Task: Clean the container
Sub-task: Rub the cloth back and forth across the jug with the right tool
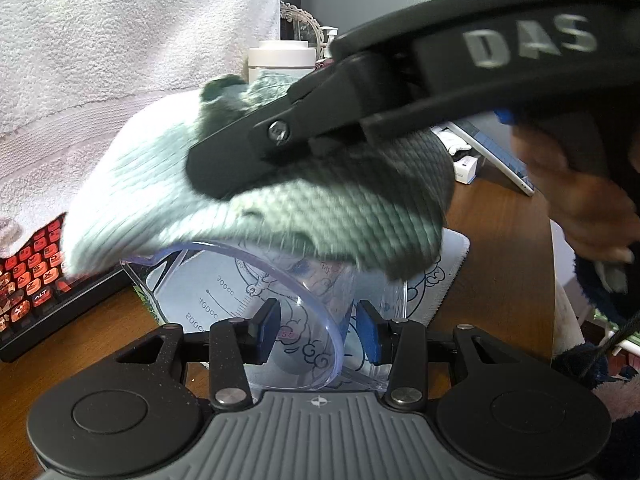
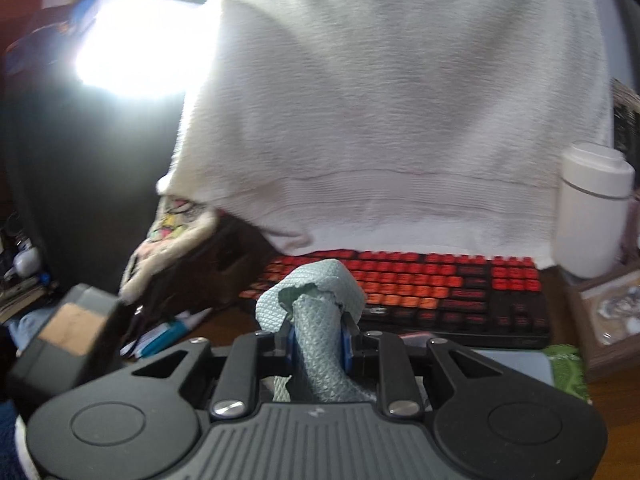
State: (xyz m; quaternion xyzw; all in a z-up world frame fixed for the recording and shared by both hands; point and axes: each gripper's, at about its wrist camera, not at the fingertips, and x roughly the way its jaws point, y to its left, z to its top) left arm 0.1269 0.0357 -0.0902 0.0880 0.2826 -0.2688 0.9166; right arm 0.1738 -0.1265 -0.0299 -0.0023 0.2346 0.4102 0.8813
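Nearest to the lens in the left wrist view, the left tool [image 1: 316, 330] pinches the clear measuring cup [image 1: 256, 300] at the bottom middle of the frame. Its blue pads [image 1: 266, 330] sit on both sides of the transparent wall, one inside the rim and one outside. The cup is tilted, with its open mouth turned toward the camera, and printed scale marks show on its wall. Under it lies a white mat with drawn figures [image 1: 444, 280] on the brown wooden table [image 1: 500, 216].

Above the cup, in the middle of the frame, the right tool [image 1: 224, 168] comes in from the upper right, and a hand [image 1: 580, 200] shows at the right edge. This tool is pressed together on a light green waffle cloth [image 1: 160, 184], which hangs over the cup's upper rim and touches it. In the right wrist view the same cloth [image 2: 316, 320] is squeezed between the blue pads [image 2: 347, 344] at the bottom middle.

Behind are a keyboard with red keys [image 2: 420, 280], a white towel [image 2: 380, 100] and a white cylinder bottle [image 2: 592, 208].
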